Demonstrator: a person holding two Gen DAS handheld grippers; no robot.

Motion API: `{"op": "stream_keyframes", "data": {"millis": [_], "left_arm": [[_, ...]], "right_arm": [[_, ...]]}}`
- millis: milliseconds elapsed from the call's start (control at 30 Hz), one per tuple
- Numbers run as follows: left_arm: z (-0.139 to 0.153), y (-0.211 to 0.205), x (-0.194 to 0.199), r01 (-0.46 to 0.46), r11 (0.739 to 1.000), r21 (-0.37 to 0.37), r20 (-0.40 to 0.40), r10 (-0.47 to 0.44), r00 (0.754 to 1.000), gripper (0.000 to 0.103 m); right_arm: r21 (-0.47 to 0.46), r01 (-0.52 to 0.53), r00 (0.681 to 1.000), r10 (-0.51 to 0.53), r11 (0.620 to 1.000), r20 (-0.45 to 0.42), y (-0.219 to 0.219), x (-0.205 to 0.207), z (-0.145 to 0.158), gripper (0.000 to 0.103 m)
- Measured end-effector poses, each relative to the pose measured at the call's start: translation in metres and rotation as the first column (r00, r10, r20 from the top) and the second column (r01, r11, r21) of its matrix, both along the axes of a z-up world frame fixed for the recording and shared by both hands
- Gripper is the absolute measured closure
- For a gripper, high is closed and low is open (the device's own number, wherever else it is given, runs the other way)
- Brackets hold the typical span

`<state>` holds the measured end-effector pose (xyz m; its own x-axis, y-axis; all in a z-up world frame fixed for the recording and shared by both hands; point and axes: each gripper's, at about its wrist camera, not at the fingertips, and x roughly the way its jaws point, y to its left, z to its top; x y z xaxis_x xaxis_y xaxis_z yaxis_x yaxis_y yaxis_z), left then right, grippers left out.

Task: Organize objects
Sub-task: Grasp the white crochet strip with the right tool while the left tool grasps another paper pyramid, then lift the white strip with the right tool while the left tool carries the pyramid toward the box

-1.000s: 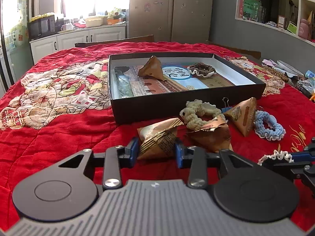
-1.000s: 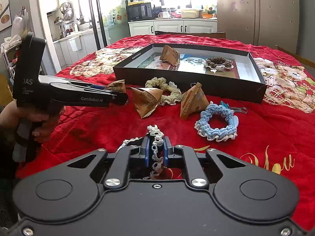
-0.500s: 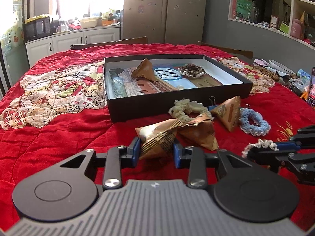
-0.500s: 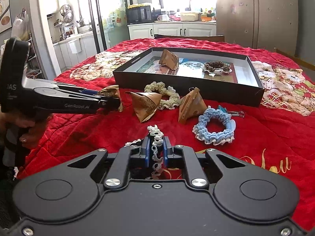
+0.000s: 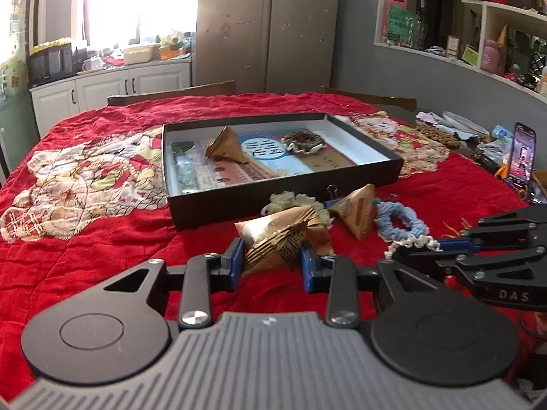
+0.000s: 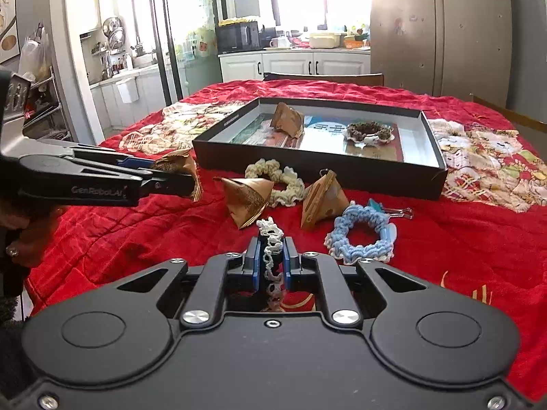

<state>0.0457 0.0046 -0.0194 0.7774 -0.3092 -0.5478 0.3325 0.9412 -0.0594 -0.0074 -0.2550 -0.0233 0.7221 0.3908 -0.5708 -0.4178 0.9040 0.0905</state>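
Observation:
My left gripper (image 5: pixel 271 258) is shut on a gold-brown pyramid packet (image 5: pixel 273 242), held above the red cloth; the right wrist view shows that packet (image 6: pixel 179 167) at the gripper's tip. A white lace ring (image 6: pixel 271 249) is pinched in my shut right gripper (image 6: pixel 271 261). The black box (image 5: pixel 283 200) ahead holds another packet (image 5: pixel 225 145) and a brown scrunchie (image 5: pixel 302 140). Before the box lie a cream scrunchie (image 6: pixel 283 177), two more packets (image 6: pixel 248 198) (image 6: pixel 323 201) and a blue scrunchie (image 6: pixel 362 235).
A binder clip (image 6: pixel 400 210) lies beside the blue scrunchie. A phone (image 5: pixel 521 155) stands among clutter at the table's right edge. Chair backs (image 5: pixel 171 94) line the far side. A hand (image 6: pixel 20 239) grips the left tool's handle.
The left gripper has risen with the pyramid packet and drifted toward the box. The right gripper has stayed put with the lace ring.

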Motion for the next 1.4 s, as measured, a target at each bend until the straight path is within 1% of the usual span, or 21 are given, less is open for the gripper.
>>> {"op": "stream_keyframes", "data": {"millis": [633, 1400], "left_arm": [[0.014, -0.005, -0.008, 0.035, 0.999, -0.023, 0.033, -0.034, 0.999, 0.066], [0.022, -0.008, -0.003, 0.037, 0.999, -0.034, 0.047, -0.035, 0.998, 0.066]], "right_arm": [[0.004, 0.015, 0.999, -0.015, 1.000, 0.040, -0.006, 0.001, 0.012, 0.091], [-0.024, 0.046, 0.993, -0.043, 0.999, 0.109, -0.012, 0.016, 0.033, 0.091]]}}
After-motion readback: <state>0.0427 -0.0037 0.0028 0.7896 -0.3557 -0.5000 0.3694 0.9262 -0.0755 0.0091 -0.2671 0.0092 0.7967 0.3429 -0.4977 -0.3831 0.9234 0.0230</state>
